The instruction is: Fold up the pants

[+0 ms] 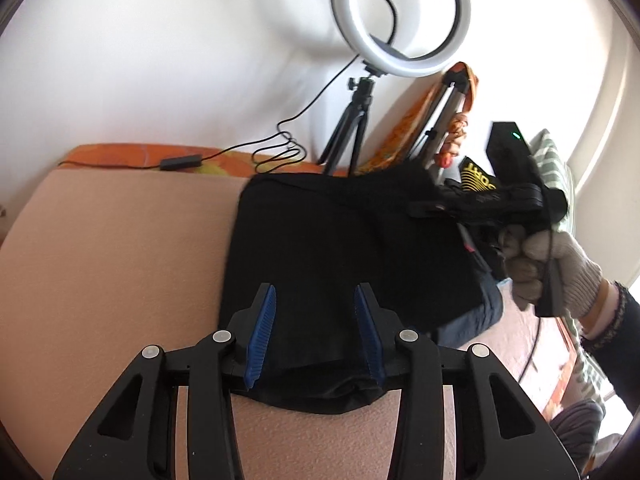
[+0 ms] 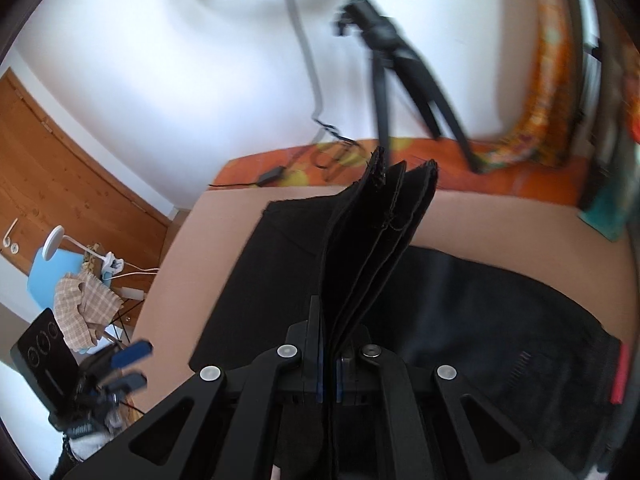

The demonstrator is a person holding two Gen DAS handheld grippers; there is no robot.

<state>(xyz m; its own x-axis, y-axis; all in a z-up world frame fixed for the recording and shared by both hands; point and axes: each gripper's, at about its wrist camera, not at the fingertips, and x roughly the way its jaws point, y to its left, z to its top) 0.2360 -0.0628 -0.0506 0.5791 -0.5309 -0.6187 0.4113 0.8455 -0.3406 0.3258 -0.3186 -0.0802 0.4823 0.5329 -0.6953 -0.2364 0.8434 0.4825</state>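
Black pants (image 1: 340,240) lie partly folded on the peach bed surface (image 1: 120,260). My left gripper (image 1: 316,332) is open, its blue pads (image 1: 262,332) spread over the near end of the pants, holding nothing. My right gripper (image 2: 329,364) is shut on several stacked layers of the pants' hem (image 2: 376,232), which stand up between its jaws above the rest of the pants (image 2: 480,320). In the left wrist view the right gripper (image 1: 428,208) is held by a gloved hand (image 1: 552,264) at the pants' far right edge. The left gripper (image 2: 128,364) shows at lower left in the right wrist view.
A ring light (image 1: 400,16) on a black tripod (image 1: 352,128) stands at the bed's far edge with its cable (image 1: 180,162) on an orange cover (image 2: 520,176). A wooden door (image 2: 60,168), a blue chair (image 2: 52,268) and a checked cloth (image 2: 84,300) are off to the left.
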